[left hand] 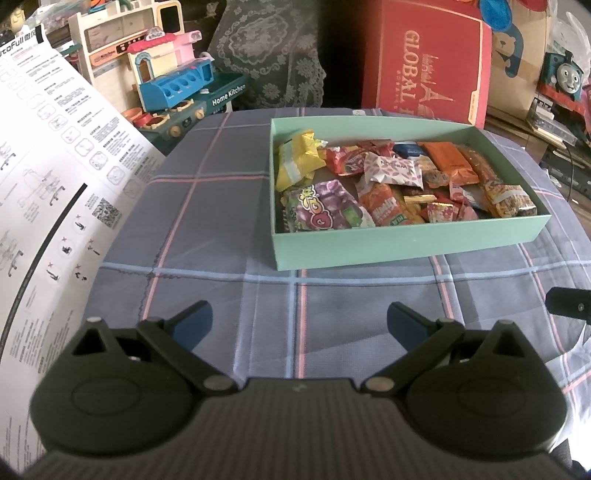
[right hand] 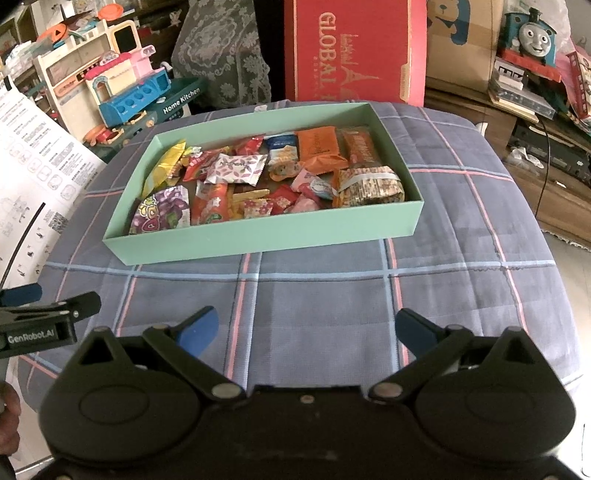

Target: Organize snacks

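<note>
A shallow mint-green box (left hand: 388, 249) (right hand: 258, 236) rests on a plaid-covered table and holds several wrapped snacks, among them a purple candy bag (left hand: 325, 208) (right hand: 162, 212), a yellow packet (left hand: 299, 158) and an orange bar (left hand: 448, 160) (right hand: 317, 142). My left gripper (left hand: 299, 323) hovers open over the cloth in front of the box, nothing between its fingers. My right gripper (right hand: 306, 326) is also open and empty, a short way in front of the box. The left gripper's side (right hand: 40, 317) shows at the left edge of the right wrist view.
The plaid cloth (left hand: 229, 280) (right hand: 461, 280) covers the table. A printed instruction sheet (left hand: 48, 177) lies at the left. Behind the table stand a toy kitchen (left hand: 173, 81), a red box (left hand: 428, 55) (right hand: 354, 48) and a toy train (right hand: 532, 33).
</note>
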`<state>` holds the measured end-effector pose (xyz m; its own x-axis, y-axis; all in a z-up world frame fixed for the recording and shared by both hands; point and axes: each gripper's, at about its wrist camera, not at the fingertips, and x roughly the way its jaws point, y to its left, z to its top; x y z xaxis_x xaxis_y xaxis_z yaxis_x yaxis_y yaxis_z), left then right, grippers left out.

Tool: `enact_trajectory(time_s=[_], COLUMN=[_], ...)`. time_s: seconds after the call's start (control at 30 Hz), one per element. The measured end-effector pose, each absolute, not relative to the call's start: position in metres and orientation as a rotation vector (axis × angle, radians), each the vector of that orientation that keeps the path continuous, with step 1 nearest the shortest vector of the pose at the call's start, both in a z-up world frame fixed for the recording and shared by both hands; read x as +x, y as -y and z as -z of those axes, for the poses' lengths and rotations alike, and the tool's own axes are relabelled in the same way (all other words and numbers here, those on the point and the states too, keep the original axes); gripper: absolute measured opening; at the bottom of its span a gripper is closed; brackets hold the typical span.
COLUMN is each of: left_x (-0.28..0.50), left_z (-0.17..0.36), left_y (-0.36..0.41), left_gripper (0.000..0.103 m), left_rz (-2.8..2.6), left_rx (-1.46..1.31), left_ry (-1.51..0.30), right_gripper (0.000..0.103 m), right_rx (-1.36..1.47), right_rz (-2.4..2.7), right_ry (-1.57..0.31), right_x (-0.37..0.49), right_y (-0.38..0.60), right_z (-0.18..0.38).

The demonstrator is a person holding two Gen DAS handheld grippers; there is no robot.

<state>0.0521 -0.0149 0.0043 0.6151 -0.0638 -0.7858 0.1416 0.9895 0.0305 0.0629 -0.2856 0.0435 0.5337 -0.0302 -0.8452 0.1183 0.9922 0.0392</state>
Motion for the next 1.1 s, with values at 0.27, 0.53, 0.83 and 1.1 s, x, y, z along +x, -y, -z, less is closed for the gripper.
enact_trajectory(time_s=[0.27,0.53,0.83,1.1], left_x=[0.053,0.054,0.055,0.055], left_z=[-0.001,0.003,0.009,0.008], left_y=[0.016,0.016,0.019,0.023], left_gripper=[0.103,0.103,0.103,0.103], left_rz=[0.123,0.125,0.141,0.151], left_rx=[0.094,0.096,0.106,0.130], left_ry=[-0.904,-0.910,-0.938,-0.935], right_gripper=[0.103,0.103,0.103,0.103], right_rx=[0.094,0.087,0.079,0.065], right_rz=[0.092,0.092,0.093,0.101], right_ry=[-1.014,-1.018,-1.034,-1.031], right_x=[0.065,0.068,0.071,0.074], right_y=[0.286,0.285,0.285,0.283], right_z=[-0.042,-0.041,-0.037,-0.038])
